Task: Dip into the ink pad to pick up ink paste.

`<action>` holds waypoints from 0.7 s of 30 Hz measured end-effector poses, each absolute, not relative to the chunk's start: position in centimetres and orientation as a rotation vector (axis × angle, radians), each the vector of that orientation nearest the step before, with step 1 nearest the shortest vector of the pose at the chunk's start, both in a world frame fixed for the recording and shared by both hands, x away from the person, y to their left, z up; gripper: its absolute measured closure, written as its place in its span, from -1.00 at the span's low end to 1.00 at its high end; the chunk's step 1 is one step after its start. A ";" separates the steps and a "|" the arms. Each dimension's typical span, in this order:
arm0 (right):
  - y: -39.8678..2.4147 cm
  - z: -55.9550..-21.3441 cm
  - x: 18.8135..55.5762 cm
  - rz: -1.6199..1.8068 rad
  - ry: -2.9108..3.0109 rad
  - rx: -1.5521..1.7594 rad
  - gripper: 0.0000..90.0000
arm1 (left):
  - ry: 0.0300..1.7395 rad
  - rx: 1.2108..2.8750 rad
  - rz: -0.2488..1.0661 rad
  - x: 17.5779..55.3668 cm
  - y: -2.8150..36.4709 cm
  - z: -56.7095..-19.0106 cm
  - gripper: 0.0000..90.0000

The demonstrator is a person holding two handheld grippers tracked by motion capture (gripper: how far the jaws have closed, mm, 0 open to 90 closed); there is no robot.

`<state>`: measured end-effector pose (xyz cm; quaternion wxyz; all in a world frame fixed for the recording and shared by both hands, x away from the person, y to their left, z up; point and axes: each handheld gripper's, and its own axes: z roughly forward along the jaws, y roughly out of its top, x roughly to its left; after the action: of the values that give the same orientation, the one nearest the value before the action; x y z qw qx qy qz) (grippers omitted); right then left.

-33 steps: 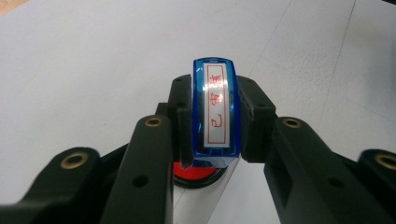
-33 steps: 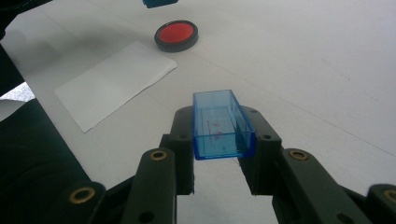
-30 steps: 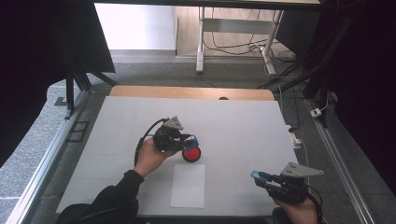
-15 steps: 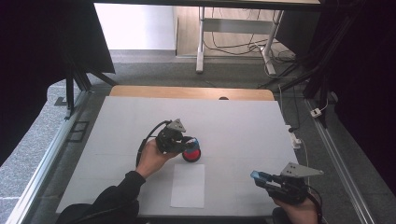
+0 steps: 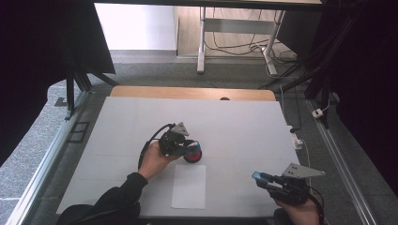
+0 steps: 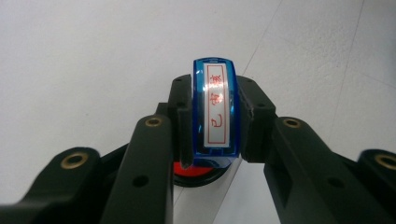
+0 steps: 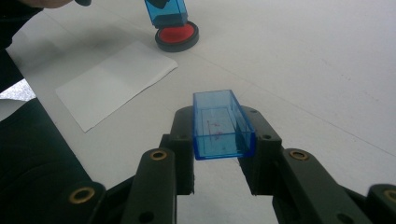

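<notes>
Item one: your left gripper (image 5: 184, 149), held mid-table, a little left of centre. Its jaws are clamped on a blue stamp (image 6: 215, 112), one black pad on each long side. In the left gripper view the stamp stands upright between the pads, its white label with red characters facing the camera.

Item two: a red ink pad (image 5: 193, 155) in a round black case. It sits on the white table (image 5: 244, 122) directly under the stamp. In the right gripper view the stamp's lower end (image 7: 166, 12) rests on or just above the red surface (image 7: 177, 35); you cannot tell which.

Item three: your right gripper (image 5: 264, 179), at the near right corner of the table, well apart from the left one. Its jaws are closed on a clear blue cap (image 7: 220, 125), an open box gripped by its two long walls. The open side points up and away from the camera, and faint red marks show on its inside floor.

Item four: a white sheet of paper (image 5: 189, 186). It lies flat at the near edge of the table, just near of the ink pad and between your two hands. Its surface is blank.

Item five: a wooden strip (image 5: 187, 92) along the far edge of the table.
</notes>
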<state>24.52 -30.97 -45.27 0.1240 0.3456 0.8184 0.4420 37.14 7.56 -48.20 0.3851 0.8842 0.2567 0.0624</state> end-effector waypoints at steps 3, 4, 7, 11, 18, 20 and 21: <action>-31.0 -45.3 24.5 1.285 2.385 1.008 0.52 | 0.652 2.260 0.159 37.2 7.5 -48.4 0.56; -31.0 -45.3 24.5 1.285 2.385 1.008 0.52 | 0.650 2.263 0.160 37.2 7.4 -48.4 0.56; -31.0 -45.3 24.5 1.291 2.386 1.008 0.52 | 0.653 2.270 0.164 37.2 7.4 -48.6 0.56; -31.0 -45.3 24.5 1.291 2.386 1.008 0.52 | 0.656 2.281 0.169 37.3 7.3 -48.8 0.56; -31.0 -45.3 24.5 1.291 2.386 1.007 0.52 | 0.649 2.296 0.184 37.3 7.2 -49.3 0.56; -31.0 -45.3 24.5 1.291 2.386 1.007 0.52 | 0.652 2.300 0.182 37.3 7.1 -49.3 0.56; -31.0 -45.3 24.5 1.286 2.385 1.008 0.52 | 0.652 2.300 0.182 37.3 7.1 -49.3 0.56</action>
<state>24.50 -30.98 -45.26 0.1249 0.3459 0.8185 0.4414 37.31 7.13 -49.27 0.3636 0.8936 0.2534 0.0706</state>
